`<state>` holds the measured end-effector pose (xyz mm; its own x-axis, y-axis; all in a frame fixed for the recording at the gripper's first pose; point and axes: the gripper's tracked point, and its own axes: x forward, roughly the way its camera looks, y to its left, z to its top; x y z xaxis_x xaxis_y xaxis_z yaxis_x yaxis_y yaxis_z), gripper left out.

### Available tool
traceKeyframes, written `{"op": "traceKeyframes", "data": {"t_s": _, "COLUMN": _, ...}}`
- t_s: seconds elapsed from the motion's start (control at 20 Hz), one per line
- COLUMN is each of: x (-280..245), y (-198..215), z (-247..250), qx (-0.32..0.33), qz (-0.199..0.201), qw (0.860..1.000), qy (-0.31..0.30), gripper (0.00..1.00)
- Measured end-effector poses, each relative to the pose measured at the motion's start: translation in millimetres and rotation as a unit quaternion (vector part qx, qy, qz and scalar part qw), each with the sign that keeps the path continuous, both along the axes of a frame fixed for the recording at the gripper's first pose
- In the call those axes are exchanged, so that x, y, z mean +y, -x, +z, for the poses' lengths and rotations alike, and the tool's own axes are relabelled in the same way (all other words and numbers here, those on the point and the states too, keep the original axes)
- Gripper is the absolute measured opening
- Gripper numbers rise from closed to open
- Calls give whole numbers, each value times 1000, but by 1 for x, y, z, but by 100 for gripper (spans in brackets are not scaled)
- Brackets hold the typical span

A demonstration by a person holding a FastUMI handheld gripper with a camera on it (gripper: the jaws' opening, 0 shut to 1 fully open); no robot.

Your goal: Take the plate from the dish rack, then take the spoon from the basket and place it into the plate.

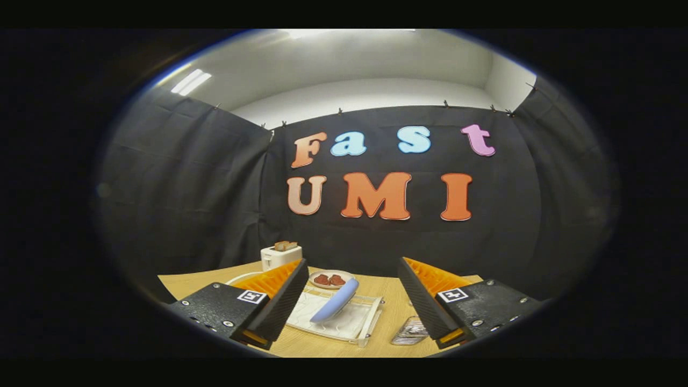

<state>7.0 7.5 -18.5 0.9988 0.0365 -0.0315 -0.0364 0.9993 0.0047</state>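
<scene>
A light blue plate [336, 301] stands on edge, tilted, in a clear plastic dish rack [359, 324] on the wooden table. My gripper [352, 267] hovers above the table's near side with its fingers wide apart and nothing between them. The rack and plate lie below and just ahead of the fingers, closer to the left finger [279, 295]. A small shiny object [411, 330] lies by the right finger [430, 301]; I cannot tell what it is.
Beyond the rack sits a small plate with red pieces [333, 279]. A white toaster [279, 255] with bread in it stands at the back left. A white curved rim [240, 278] peeks out behind the left finger. The table [392, 306] ends at the black cloth wall.
</scene>
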Motion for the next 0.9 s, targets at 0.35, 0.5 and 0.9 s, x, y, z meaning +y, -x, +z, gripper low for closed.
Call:
{"op": "traceKeyframes", "data": {"t_s": 0.35, "x": 11, "y": -18, "z": -22, "qx": 55, "qz": 22, "qw": 998, "qy": -14, "gripper": 100}}
{"op": "traceKeyframes", "data": {"t_s": 0.5, "x": 31, "y": -29, "z": -40, "qx": 119, "qz": 60, "qw": 991, "qy": -33, "gripper": 100}}
{"op": "traceKeyframes", "data": {"t_s": 0.9, "x": 65, "y": -73, "z": -98, "qx": 303, "qz": 99, "qw": 946, "qy": -56, "gripper": 99}}
